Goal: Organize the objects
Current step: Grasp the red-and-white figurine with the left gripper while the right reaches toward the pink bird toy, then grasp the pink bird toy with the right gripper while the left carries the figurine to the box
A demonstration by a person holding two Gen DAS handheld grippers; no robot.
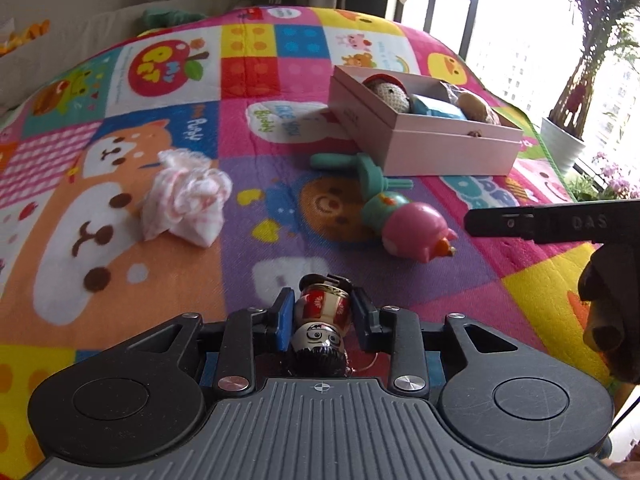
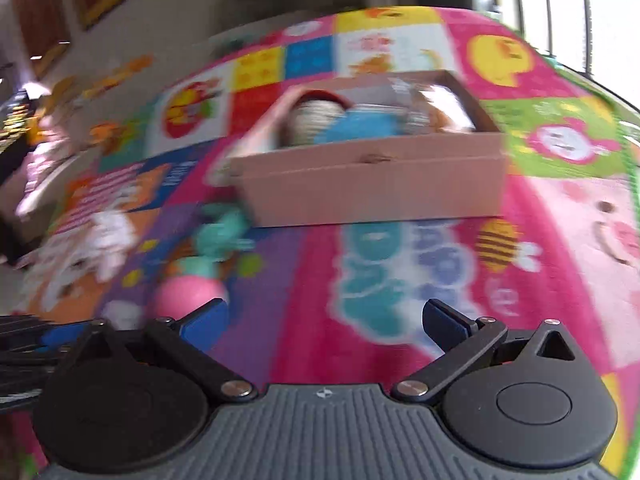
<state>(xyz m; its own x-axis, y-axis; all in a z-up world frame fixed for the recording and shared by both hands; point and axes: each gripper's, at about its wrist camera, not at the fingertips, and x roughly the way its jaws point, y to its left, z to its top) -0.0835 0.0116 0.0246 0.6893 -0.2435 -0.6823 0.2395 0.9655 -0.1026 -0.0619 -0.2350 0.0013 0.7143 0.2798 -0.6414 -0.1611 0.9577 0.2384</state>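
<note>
My left gripper (image 1: 323,312) is shut on a small figurine (image 1: 324,316) with a red and white body and a black-haired head, held just above the colourful play mat (image 1: 120,280). Ahead lie a pink-headed teal doll (image 1: 400,216) and a crumpled white and pink cloth (image 1: 184,196). A pink open box (image 1: 432,140) at the back right holds a crocheted doll and other toys. My right gripper (image 2: 324,320) is open and empty above the mat, facing the box (image 2: 372,184), with the pink-headed doll (image 2: 192,296) by its left finger. This view is blurred.
The right gripper's black finger (image 1: 552,222) reaches in from the right of the left wrist view. A potted plant (image 1: 564,140) stands by the window beyond the mat's right edge. A sofa edge (image 1: 80,32) lies behind the mat.
</note>
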